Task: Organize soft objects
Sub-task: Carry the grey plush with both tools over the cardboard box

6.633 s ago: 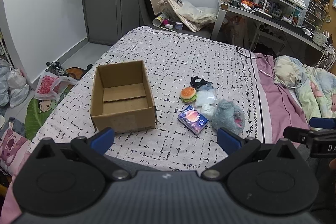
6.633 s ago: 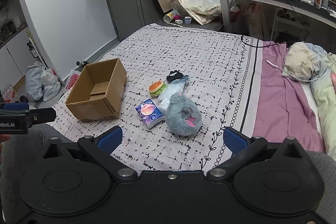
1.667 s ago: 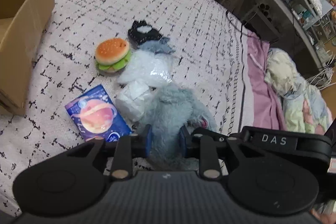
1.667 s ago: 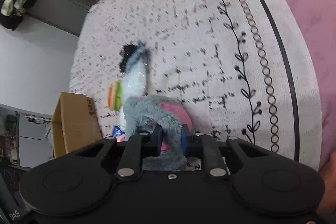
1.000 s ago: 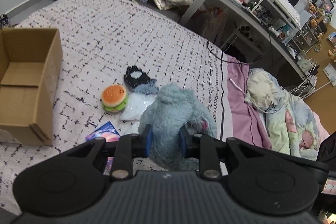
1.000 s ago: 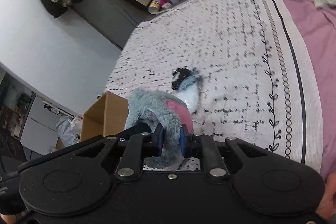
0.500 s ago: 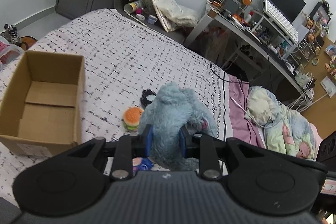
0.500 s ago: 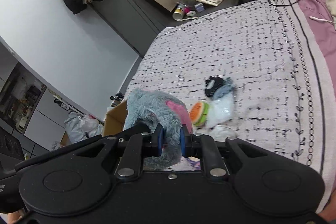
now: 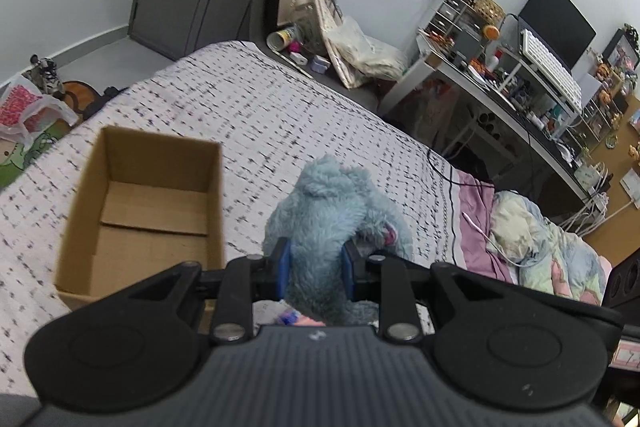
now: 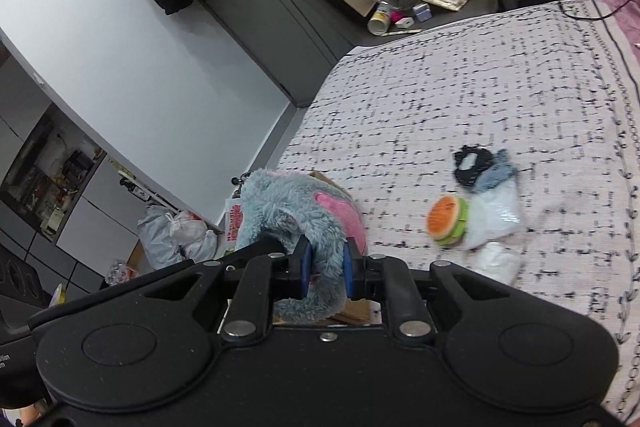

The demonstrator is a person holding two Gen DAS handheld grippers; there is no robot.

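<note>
Left tongs (image 9: 315, 269): blue pads clamped narrow on fluffy blue-grey plush toy w/ pink patches (image 9: 336, 215). Right tongs (image 10: 325, 271): also clamped narrow on same plush, other side. Two-handed carry.

Change: a moment ago the plush lay on the bed among the other items; now lifted clear of the bedspread, held in air, and swung toward the open brown cardboard box (image 9: 148, 203). In left view the box sits just left of the plush, interior empty, flaps flat on its floor. In right view the plush hides most of the box; only a brown edge shows behind it.

Meaning for task: item 1 picked, in transit, not yet in box. Est. next: shift further left over the opening, lower, release both tongs.

Left on patterned white-and-black bedspread (image 10: 460, 99), approx. unchanged:
- small burger-shaped soft toy, orange/green (image 10: 448, 221)
- clear plastic bag w/ white filling (image 10: 494, 217), touching burger
- black fabric piece (image 10: 470, 163) + blue-grey fabric bit beside it
- small white wrapped packet (image 10: 498, 263), near bag

Risk: plush is bulky and floppy; may catch on box rim.
</note>
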